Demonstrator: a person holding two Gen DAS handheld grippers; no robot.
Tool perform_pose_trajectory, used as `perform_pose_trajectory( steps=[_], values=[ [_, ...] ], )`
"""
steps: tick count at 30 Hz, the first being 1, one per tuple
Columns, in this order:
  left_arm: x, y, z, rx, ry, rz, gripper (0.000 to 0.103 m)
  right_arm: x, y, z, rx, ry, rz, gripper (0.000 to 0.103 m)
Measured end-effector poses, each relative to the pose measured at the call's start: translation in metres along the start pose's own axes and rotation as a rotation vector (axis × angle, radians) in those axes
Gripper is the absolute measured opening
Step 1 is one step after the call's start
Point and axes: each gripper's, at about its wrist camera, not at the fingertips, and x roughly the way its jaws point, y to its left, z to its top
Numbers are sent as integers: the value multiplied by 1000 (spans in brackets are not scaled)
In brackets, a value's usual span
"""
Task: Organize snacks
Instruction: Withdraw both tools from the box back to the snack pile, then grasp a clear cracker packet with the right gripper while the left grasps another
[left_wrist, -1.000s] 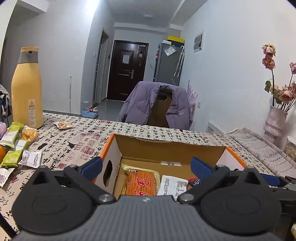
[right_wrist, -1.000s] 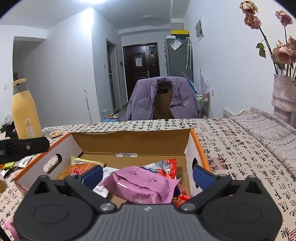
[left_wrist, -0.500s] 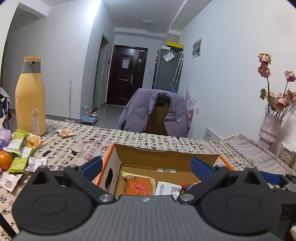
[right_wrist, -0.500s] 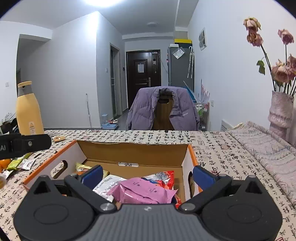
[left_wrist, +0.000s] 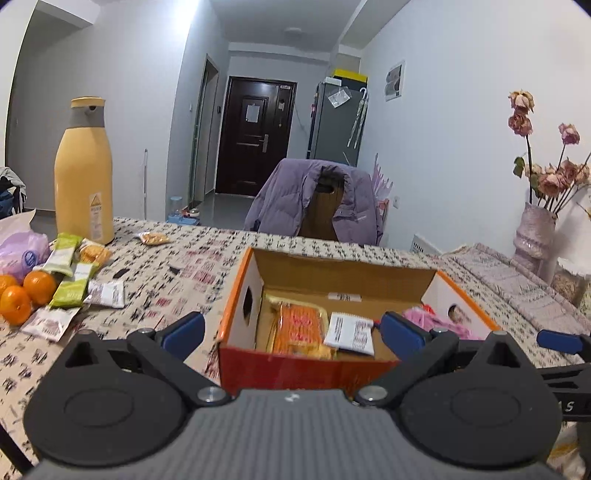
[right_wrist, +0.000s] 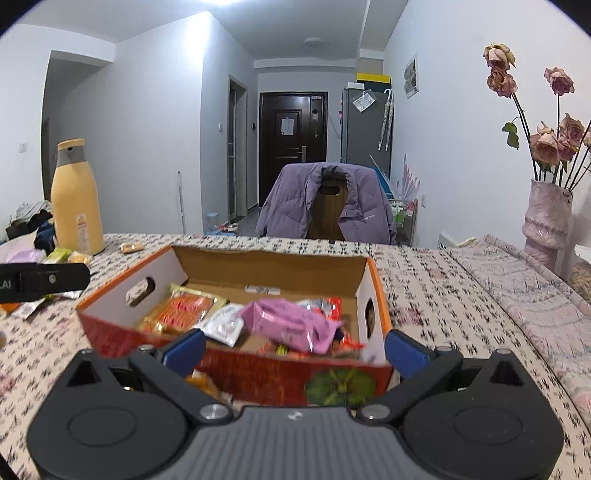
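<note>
Cardboard box (left_wrist: 295, 363) sits at twelve o'clock, already holding a pink packet (right_wrist: 288, 323). Left gripper (left_wrist: 293, 330) and right gripper (right_wrist: 293, 347) hang spread and empty; probably between placements. Loose snacks (left_wrist: 70, 280) at ten o'clock need fetching next.

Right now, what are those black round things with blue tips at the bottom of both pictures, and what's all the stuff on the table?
Those are two grabbing tools a person holds, one in each hand. Each carries a camera looking forward along its two blue-tipped fingers, so you get one picture per tool. The left gripper and the right gripper are both open and hold nothing. Between them on the patterned table sits a cardboard box with snacks inside: an orange packet, a white packet and a pink packet. To the left, outside the box, lie green snack bars, oranges and a tall yellow bottle. A vase of dried roses stands on the right.
</note>
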Motion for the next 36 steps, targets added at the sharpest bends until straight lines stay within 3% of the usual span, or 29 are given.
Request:
perform_pose_trajectory(
  steps=[17,25,36],
  values=[
    [-22,25,-62,35,89,7,103,-24,3,-64,-15,138,7,103],
    [-14,25,-74,50,102,-7,103,-21,5,-67,-16,150,-9,101],
    [-17,27,-76,33,93,-21,103,12,6,-64,8,240,20,62]
  ],
)
